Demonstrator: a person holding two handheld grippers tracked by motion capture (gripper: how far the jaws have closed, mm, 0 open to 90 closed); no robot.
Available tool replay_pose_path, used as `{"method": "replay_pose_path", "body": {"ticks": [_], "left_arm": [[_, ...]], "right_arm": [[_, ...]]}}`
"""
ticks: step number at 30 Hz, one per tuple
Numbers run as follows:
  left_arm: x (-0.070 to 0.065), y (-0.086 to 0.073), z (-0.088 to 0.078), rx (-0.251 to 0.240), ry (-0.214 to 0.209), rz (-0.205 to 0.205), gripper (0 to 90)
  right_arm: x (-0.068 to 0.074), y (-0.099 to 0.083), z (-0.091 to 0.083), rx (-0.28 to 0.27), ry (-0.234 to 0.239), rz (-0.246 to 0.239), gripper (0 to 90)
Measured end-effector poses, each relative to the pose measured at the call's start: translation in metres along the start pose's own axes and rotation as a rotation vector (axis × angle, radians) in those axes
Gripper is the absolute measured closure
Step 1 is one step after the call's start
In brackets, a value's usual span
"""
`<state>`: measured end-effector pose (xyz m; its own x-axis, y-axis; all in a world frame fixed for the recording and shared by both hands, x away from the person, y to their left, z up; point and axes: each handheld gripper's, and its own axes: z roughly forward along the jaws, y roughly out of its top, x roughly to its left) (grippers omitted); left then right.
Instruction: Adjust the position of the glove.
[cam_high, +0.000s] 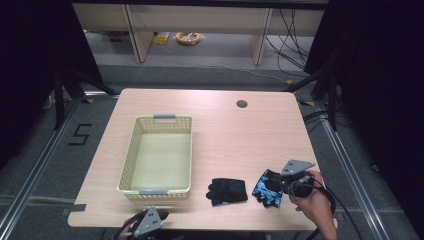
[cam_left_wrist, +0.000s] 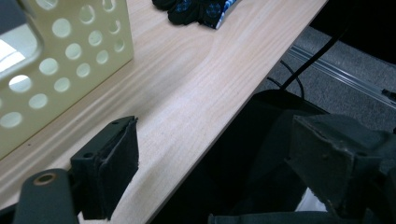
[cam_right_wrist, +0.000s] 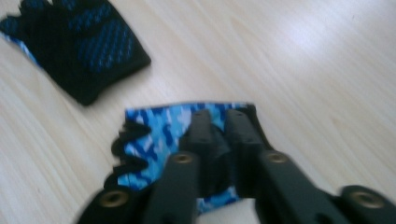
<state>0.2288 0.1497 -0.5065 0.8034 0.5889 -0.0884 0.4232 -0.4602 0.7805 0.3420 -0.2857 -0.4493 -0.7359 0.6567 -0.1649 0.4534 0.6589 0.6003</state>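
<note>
A blue camouflage-print glove (cam_high: 266, 189) with black fingertips is at the table's front right. My right gripper (cam_high: 282, 186) is shut on it. In the right gripper view the two jaws (cam_right_wrist: 222, 123) pinch the cuff side of that blue glove (cam_right_wrist: 159, 128). Whether it still rests on the wood I cannot tell. A black glove with blue dots (cam_high: 227, 191) lies flat just left of it, also seen as the black glove (cam_right_wrist: 88, 44). My left gripper (cam_high: 147, 222) stays at the table's front edge, below the basket. Its jaws (cam_left_wrist: 219, 144) are open and hold nothing.
A pale yellow perforated basket (cam_high: 131, 150) with grey handles stands on the left half of the wooden table (cam_high: 240, 135). Its wall (cam_left_wrist: 70, 60) is close to my left gripper. A round cable hole (cam_high: 242, 104) is at the back. Black curtains and rails flank the table.
</note>
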Motion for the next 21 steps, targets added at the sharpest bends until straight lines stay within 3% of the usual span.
{"method": "replay_pose_path", "body": {"ticks": [2,4,5,6,7,8,10,12,13,14,15,16,17,18,21], "left_arm": [[0.0,0.001,0.0,-0.001,-0.001,-0.001,15.7],[0.0,0.0,0.0,0.002,0.0,-0.003,15.7],[0.002,0.0,0.0,0.005,0.01,0.025,15.7],[0.002,0.0,0.0,0.005,0.01,0.025,15.7],[-0.002,0.0,0.001,-0.027,-0.005,-0.028,15.7],[-0.002,0.0,0.001,-0.027,-0.005,-0.028,15.7],[0.001,0.0,0.0,-0.006,0.007,0.008,15.7],[-0.001,0.0,0.0,-0.009,0.0,-0.009,15.7],[0.0,0.0,0.0,0.0,0.001,0.002,15.7],[-0.003,0.0,0.002,-0.02,-0.004,-0.036,15.7],[-0.003,0.0,0.002,-0.02,-0.004,-0.036,15.7],[0.001,0.0,0.0,0.006,0.012,0.036,15.7],[0.001,0.0,0.001,0.003,0.018,0.033,15.7],[-0.002,0.0,0.001,-0.003,0.003,-0.018,15.7],[-0.001,0.0,0.002,-0.006,0.006,-0.018,15.7]], "right_arm": [[0.001,-0.005,0.003,0.008,-0.023,0.01,90.0],[0.003,-0.008,0.003,0.054,-0.023,0.005,90.0],[0.003,-0.009,0.002,0.075,-0.022,0.009,90.0],[0.004,-0.011,0.001,0.081,-0.027,0.009,90.0],[0.006,-0.013,0.001,0.093,-0.027,0.012,90.0],[0.009,-0.016,-0.001,0.113,-0.02,0.03,90.0],[0.014,-0.022,-0.003,0.138,-0.02,0.019,90.0],[0.019,-0.029,-0.003,0.141,-0.02,0.005,90.0],[0.021,-0.032,-0.003,0.13,-0.019,0.001,90.0],[0.024,-0.035,-0.002,0.129,-0.008,0.022,90.0],[0.024,-0.035,-0.002,0.129,-0.008,0.022,90.0],[0.027,-0.04,0.002,0.172,0.02,0.023,90.0],[0.028,-0.041,0.004,0.185,0.019,0.015,90.0],[0.029,-0.042,0.005,0.195,0.03,0.018,90.0],[0.031,-0.042,0.007,0.193,0.043,0.023,90.0]]}}
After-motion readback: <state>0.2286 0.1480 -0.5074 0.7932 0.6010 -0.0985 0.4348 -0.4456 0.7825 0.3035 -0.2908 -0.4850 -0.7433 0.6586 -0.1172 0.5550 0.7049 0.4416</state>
